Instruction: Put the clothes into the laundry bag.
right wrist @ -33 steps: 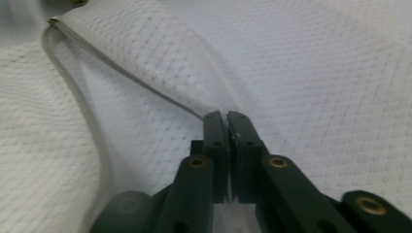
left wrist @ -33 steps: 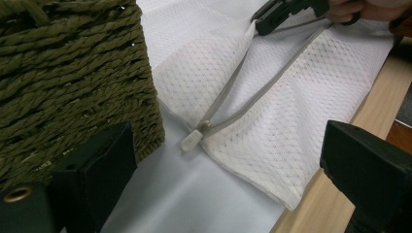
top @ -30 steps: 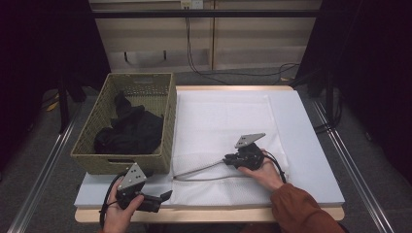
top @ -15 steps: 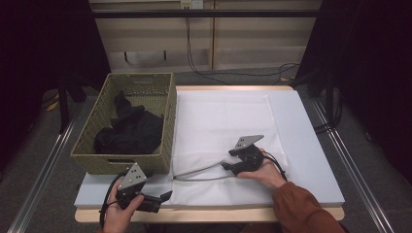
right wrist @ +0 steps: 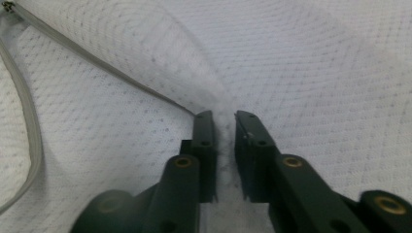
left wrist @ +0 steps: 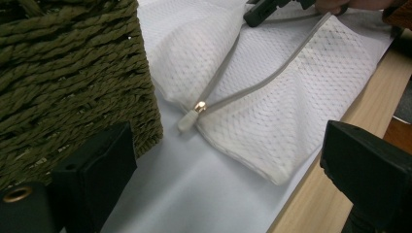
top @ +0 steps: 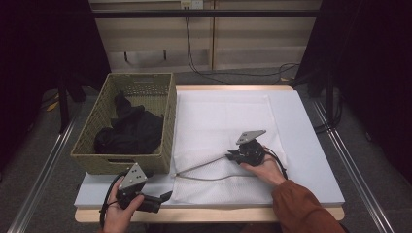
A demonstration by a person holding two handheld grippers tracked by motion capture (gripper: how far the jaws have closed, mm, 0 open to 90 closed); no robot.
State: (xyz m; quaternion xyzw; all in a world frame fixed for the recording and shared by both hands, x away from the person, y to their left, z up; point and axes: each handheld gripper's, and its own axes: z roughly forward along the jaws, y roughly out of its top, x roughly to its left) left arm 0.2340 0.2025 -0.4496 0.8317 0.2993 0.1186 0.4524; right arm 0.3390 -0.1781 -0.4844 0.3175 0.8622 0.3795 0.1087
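Left gripper (top: 165,196) fingers apart, right gripper (top: 232,155) pinched

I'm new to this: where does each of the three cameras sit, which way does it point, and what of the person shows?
High view: above the table's near edge, looking forward and down on the white mesh bag and wicker basket; both hands and an orange sleeve show.
Left gripper view: on the left gripper, low, facing the bag's zipper; its two jaws show.
Right gripper view: on the right gripper, facing mesh pinched between its jaws.
Shared: the bag's grey zipper.
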